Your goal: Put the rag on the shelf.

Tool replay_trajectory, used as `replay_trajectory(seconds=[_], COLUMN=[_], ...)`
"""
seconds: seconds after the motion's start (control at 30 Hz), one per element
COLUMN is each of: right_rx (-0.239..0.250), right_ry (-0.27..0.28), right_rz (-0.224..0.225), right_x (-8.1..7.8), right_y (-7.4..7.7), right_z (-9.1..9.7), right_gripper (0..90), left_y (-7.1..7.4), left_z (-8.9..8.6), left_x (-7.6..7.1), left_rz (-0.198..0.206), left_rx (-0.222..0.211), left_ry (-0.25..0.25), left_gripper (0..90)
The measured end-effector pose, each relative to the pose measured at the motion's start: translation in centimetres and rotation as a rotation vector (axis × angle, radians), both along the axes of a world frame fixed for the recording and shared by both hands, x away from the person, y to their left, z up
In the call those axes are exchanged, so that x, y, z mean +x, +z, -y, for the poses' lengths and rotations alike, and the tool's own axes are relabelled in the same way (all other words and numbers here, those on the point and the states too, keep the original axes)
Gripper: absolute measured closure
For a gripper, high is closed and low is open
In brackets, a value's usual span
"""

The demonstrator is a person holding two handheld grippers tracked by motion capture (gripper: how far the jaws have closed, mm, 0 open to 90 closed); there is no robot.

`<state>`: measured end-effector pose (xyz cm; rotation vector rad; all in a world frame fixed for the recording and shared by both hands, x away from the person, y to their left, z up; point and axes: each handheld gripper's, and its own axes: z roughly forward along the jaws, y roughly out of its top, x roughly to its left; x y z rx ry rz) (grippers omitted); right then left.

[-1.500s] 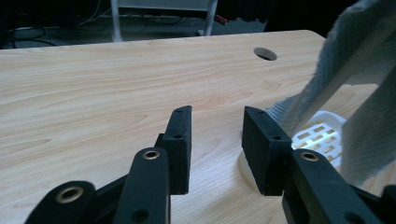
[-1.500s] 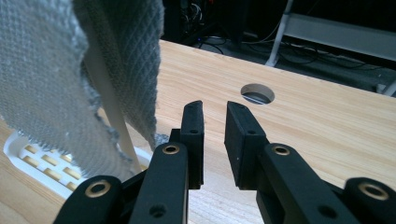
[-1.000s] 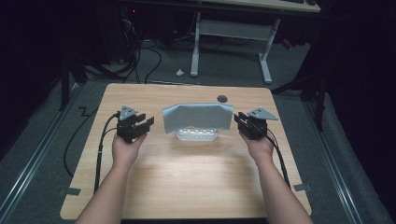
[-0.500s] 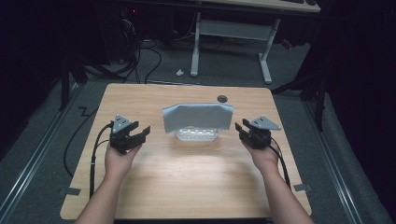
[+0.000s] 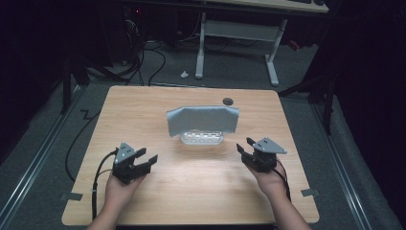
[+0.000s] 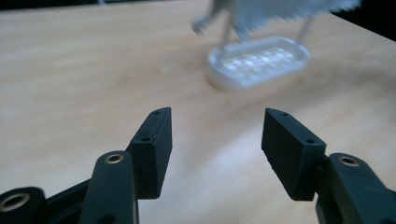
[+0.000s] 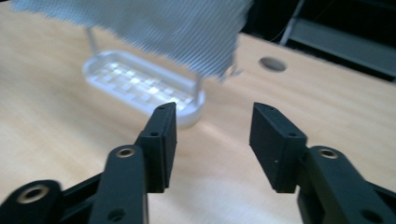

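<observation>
A grey cloth (image 5: 203, 120) hangs over a small rack that stands on a white oval base (image 5: 202, 139) at the middle of the wooden table (image 5: 191, 191). My left gripper (image 5: 147, 160) is held low at the front left, open and empty, well clear of the rack. My right gripper (image 5: 244, 147) is at the right of the base, open and empty too. In the left gripper view the white base (image 6: 258, 63) and the cloth (image 6: 285, 11) lie ahead, blurred. The right gripper view has the cloth (image 7: 154, 28) above the base (image 7: 140, 88), just past the open jaws.
A round cable hole (image 5: 228, 101) sits near the table's far edge. Beyond the table stand a white desk frame (image 5: 234, 43) and loose cables on the floor. Black cables trail from both grippers off the near edge.
Both hands have drawn back toward the near edge and away from the cloth. The left gripper moved farther, down and to the left. The cloth and rack have not moved.
</observation>
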<state>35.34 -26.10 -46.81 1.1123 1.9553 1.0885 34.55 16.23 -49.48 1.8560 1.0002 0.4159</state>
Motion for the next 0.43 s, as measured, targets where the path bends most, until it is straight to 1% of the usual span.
replay_trajectory(seconds=[0.03,0.07,0.1,0.13,0.2,0.23,0.27,0.3,0.33,0.37,0.43], right_rx=[0.003,0.000,0.000,-0.011,-0.024,-0.033,-0.040,-0.038,-0.049,-0.063,-0.072], right_ry=[0.006,0.006,0.011,0.023,0.029,0.030,0.024,0.020,0.027,0.041,0.030], right_rz=[-0.011,-0.023,-0.038,-0.060,-0.078,-0.075,-0.055,-0.032,-0.044,-0.074,-0.058], right_x=[-0.5,-1.1,-1.5,-2.5,-3.9,-4.6,-5.8,-7.0,-7.4,-7.5,-7.7], right_y=[-0.3,-0.6,-0.8,-1.3,-1.9,-2.1,-2.8,-3.7,-4.1,-4.1,-4.0], right_z=[-0.1,-0.3,-0.5,-0.8,-1.1,-1.1,-1.1,-0.8,-0.7,-0.7,-0.5], right_gripper=[49.2,47.4,45.7,44.5,42.9,42.8,43.2,49.2,48.4,45.2,46.9], left_y=[-0.4,-0.8,-1.5,-1.9,-2.8,-3.1,-3.0,-3.0,-2.9,-2.9,-2.9], left_z=[0.4,0.6,1.1,1.3,1.5,1.8,2.2,2.3,2.6,2.7,3.0], left_x=[-0.8,-1.4,-2.7,-3.4,-4.7,-5.0,-5.2,-5.3,-5.3,-5.2,-5.0], left_rz=[-0.016,-0.021,-0.032,-0.041,-0.050,-0.082,-0.088,-0.072,-0.059,-0.063,-0.070], left_rx=[0.018,0.030,0.035,0.036,0.047,0.068,0.087,0.099,0.106,0.098,0.081], left_ry=[-0.020,-0.033,-0.055,-0.067,-0.091,-0.120,-0.145,-0.148,-0.145,-0.150,-0.149], left_gripper=[43.1,42.5,42.3,42.3,42.8,45.0,44.8,43.3,43.3,43.4,43.1])
